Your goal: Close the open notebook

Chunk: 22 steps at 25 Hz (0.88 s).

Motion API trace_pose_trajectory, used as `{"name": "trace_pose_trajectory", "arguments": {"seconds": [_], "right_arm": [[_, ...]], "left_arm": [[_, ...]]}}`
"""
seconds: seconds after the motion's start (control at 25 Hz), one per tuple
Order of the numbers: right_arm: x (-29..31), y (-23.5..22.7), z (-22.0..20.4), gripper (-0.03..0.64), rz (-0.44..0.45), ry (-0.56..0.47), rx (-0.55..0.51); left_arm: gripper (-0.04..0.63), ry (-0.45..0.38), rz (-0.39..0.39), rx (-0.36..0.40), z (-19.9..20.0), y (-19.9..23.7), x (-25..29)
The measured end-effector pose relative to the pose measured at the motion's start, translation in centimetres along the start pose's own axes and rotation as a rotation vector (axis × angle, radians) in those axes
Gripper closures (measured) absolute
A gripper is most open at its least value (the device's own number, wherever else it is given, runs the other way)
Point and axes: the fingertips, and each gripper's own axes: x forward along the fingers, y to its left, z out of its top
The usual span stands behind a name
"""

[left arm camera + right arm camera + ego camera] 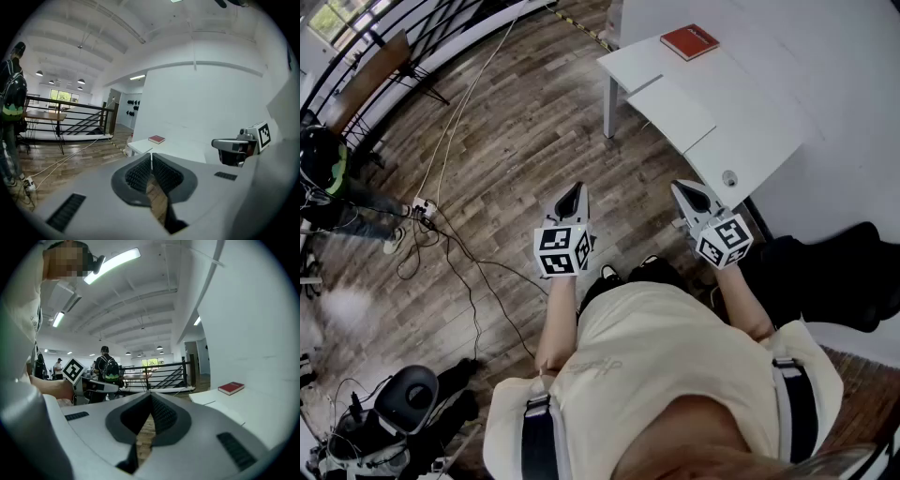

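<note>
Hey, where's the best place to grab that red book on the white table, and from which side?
Probably take the red book by its long edge facing you, coming in low and nearly level with the right tongs, opened first. It lies flat and closed on the table, close to the wall, so the far side is blocked, and it looks too thin to pinch from above.
</note>
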Motion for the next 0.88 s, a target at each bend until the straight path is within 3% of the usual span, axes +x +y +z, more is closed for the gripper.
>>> {"name": "trace_pose_trajectory", "arguments": {"seconds": [0.28,0.48,0.72,0.88], "right_arm": [[-0.2,-0.1,0.8,0.609,0.006,-0.027,0.019],[-0.8,0.6,1.0,0.609,-0.021,-0.035,0.023],[-1.2,-0.3,-1.1,0.609,-0.021,0.017,0.046],[0.1,-1.0,-2.0,0.609,-0.034,0.024,0.081]], "left_arm": [[0.571,-0.018,-0.022,0.04,1.4,0.2,0.3],[0.571,-0.011,0.006,0.046,1.0,2.8,-0.4],[0.571,0.004,0.032,-0.031,-0.4,4.7,0.6],[0.571,0.071,0.049,-0.033,-2.1,6.0,1.4]]}}
